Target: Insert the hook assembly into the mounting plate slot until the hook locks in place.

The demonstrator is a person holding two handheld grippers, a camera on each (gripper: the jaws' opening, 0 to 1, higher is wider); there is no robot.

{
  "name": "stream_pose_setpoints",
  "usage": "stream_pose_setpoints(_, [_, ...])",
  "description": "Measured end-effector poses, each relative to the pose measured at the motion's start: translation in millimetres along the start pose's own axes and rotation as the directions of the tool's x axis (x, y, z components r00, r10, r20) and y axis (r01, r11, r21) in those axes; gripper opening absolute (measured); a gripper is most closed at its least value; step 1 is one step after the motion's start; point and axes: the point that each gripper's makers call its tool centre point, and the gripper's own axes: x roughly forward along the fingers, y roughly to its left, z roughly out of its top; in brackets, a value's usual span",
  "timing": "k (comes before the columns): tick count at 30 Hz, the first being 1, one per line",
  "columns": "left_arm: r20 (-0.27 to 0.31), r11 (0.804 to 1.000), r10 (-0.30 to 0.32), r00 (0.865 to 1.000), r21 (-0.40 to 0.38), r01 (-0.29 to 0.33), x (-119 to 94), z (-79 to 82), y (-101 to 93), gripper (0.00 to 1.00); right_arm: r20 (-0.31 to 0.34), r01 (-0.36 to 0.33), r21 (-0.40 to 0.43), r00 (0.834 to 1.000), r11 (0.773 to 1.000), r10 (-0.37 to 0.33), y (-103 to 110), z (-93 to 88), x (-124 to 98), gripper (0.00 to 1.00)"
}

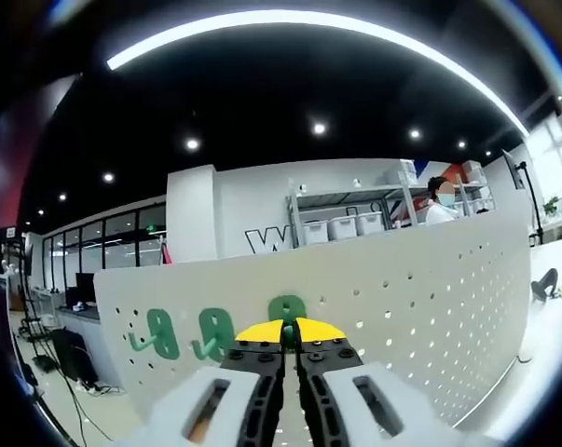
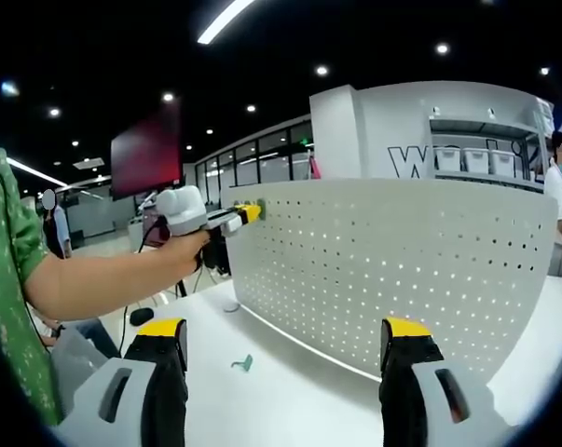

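white tabletop (image 2: 290, 391) under dark ceiling lights carries an upright white pegboard (image 1: 420, 307), the mounting plate. in the left gripper view the left gripper (image 1: 288, 346) has its fingers closed on a green hook (image 1: 286, 309), pressed at the board's near face, beside two hooks (image 1: 189, 337) already seated to its left. the right gripper view shows that same gripper at the board's top left corner, held by a person's hand (image 2: 183, 251). the right gripper (image 2: 285, 340) hangs back over the tabletop with fingers wide apart and empty. a small green piece (image 2: 242, 363) lies on the tabletop near the board's foot. risks from here: the hook's tabs could miss the holes if tilted, leaving it unlocked; pushing hard could tip the unbraced board; releasing early could drop the hook.
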Motion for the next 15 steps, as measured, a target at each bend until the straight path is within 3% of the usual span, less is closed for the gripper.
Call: stream_pose_setpoints(15, [-0.009,0.995,-0.013,1.000,0.098,0.014,-1.2,0.5,-1.4,0.03,-0.002,0.006,0.013,1.000,1.000,-0.006,-1.8,-4.1,-0.8,0.87])
